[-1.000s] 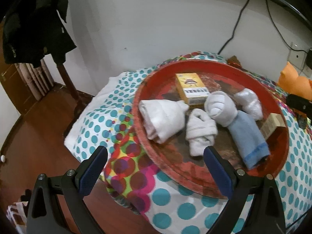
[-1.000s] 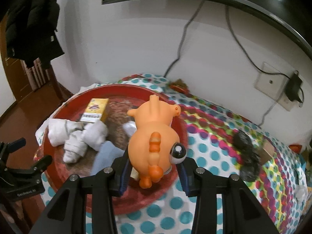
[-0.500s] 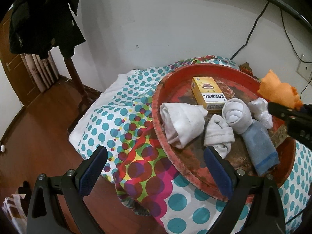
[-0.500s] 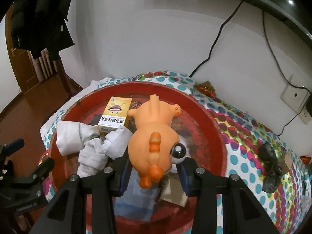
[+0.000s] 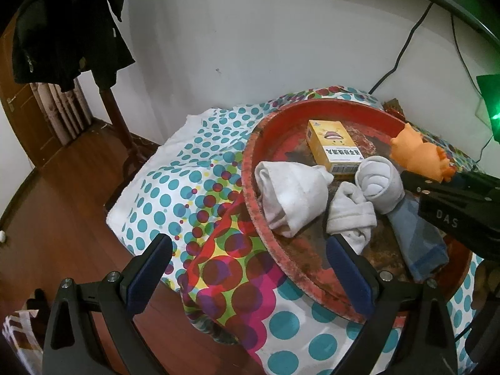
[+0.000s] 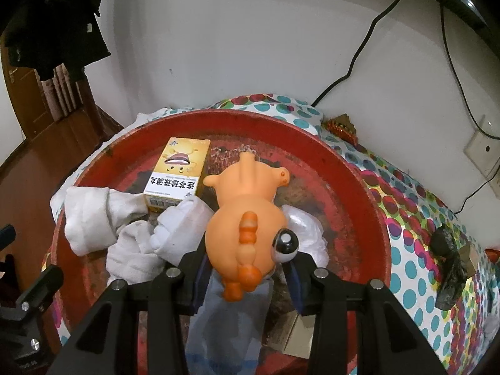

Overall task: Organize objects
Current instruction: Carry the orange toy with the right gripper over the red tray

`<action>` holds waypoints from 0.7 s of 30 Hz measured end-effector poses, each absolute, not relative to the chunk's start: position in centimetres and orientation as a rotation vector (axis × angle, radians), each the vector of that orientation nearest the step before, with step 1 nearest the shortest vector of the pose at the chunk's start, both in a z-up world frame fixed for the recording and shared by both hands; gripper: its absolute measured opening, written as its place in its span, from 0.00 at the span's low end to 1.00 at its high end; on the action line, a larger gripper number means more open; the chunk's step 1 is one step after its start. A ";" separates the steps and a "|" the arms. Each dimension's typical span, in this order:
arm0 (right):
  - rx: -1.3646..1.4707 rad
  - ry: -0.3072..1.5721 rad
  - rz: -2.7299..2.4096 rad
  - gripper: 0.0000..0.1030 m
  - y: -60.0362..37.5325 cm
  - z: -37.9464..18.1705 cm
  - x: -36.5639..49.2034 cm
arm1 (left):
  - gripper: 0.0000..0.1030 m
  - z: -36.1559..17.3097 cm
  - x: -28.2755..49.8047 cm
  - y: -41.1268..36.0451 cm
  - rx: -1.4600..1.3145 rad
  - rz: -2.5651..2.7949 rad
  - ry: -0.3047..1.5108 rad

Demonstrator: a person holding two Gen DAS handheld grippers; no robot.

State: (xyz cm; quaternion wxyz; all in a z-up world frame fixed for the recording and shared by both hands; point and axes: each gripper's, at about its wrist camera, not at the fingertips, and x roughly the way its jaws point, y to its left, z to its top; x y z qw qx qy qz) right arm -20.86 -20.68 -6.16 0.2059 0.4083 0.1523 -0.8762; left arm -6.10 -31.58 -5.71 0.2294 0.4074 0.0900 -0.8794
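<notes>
Orange toy [image 6: 247, 225] clamped in right claw [image 6: 248, 276], long axis pointing away over red tray [image 6: 368, 193], left claw [image 5: 250, 268] wide.

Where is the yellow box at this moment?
The yellow box lies flat at the far left of the red tray in the right wrist view, just beyond the white socks.

I count one red tray [image 6: 372, 187], one yellow box [image 6: 178, 172], one orange rubber toy [image 6: 247, 215] and one small brown box [image 6: 297, 334]. There are three white sock bundles [image 5: 290, 197], one blue-grey sock [image 5: 418, 234], one crumpled white bag [image 6: 307, 228] and two grippers [image 5: 247, 275].
</notes>
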 end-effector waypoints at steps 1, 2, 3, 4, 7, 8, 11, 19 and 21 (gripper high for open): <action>1.139 0.425 -2.440 0.41 -20.7 -6.2 -20.9 | 0.96 -5.8 -6.2 -31.6 1.123 -2.419 0.246; 1.141 0.426 -2.439 0.41 -20.7 -6.3 -20.9 | 0.96 -5.8 -6.2 -31.6 1.124 -2.417 0.245; 1.142 0.425 -2.438 0.41 -20.7 -6.3 -20.9 | 0.96 -5.8 -6.1 -31.6 1.125 -2.419 0.245; 1.143 0.423 -2.438 0.41 -20.7 -6.3 -21.0 | 0.96 -5.8 -6.2 -31.6 1.124 -2.419 0.245; 1.146 0.428 -2.438 0.41 -20.7 -6.4 -21.0 | 0.96 -5.8 -6.2 -31.5 1.124 -2.423 0.253; 1.148 0.427 -2.438 0.41 -20.7 -6.5 -21.0 | 0.96 -5.8 -6.2 -31.5 1.124 -2.423 0.255; 1.150 0.404 -2.435 0.44 -20.7 -6.4 -20.9 | 0.96 -5.8 -6.2 -31.5 1.127 -2.423 0.252; 1.111 0.420 -2.441 0.45 -20.9 -5.7 -20.0 | 0.96 -5.9 -6.3 -31.2 1.130 -2.427 0.251; 1.111 0.417 -2.442 0.45 -20.8 -5.6 -19.8 | 0.96 -5.9 -6.3 -31.2 1.128 -2.430 0.247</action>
